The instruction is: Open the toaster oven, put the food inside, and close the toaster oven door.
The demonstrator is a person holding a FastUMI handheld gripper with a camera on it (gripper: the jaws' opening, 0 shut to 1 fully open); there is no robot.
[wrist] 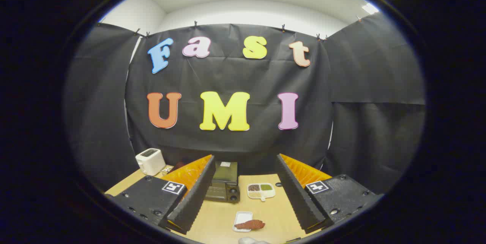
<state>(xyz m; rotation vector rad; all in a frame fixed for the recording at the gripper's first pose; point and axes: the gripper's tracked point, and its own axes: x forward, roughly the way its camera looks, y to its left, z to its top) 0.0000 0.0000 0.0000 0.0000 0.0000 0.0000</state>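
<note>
A dark toaster oven (224,184) stands on the wooden table beyond my fingers, partly hidden by the left finger; its door looks closed. A reddish-brown piece of food (250,224) lies across a small white tray (241,219) on the table between the fingers, nearer than the oven. My gripper (243,194) is held above the table, open wide, with nothing between its fingers.
A white pop-up toaster (150,161) stands at the table's back left. A white divided dish (261,191) with several fillings lies right of the oven. Black cloth walls close in the table (265,209) behind and on both sides.
</note>
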